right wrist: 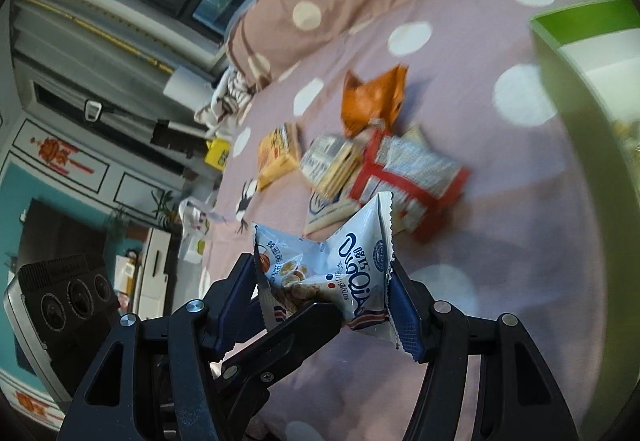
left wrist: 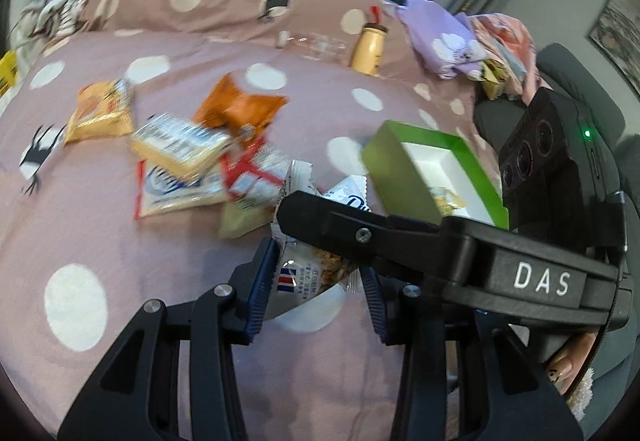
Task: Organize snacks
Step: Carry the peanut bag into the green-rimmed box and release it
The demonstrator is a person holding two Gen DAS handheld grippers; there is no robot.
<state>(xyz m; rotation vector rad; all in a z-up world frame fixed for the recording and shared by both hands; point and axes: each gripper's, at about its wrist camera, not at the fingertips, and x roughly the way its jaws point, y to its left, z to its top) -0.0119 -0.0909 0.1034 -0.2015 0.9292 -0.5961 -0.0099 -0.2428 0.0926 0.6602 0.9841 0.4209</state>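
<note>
While both grippers sit pinched on the same white snack packet (right wrist: 352,273), it hangs just above the bedspread (left wrist: 120,241), w/ the green box (left wrist: 400,177) near, off to the side. The right gripper (right wrist: 324,293) has its blue pads on the packet's two crimped edges; the left gripper (left wrist: 316,281) clamps the lower part, one of its fingers crossing under the right's jaws.

Risk, imo: two grips on one thin film bag could tug against each other and tear a seam, or crush the biscuits inside. If one lets go late, the bag may twist and miss the box, which has a little in it already.

The film is glossy, crinkled, w/ saw-tooth ends, so probably slippery. The box looks like stiff card, white inside. The bedspread is soft, pink w/ white dots. The other packets (left wrist: 180,157) lie heaped in a loose pile behind, foil and plastic, puffy.
</note>
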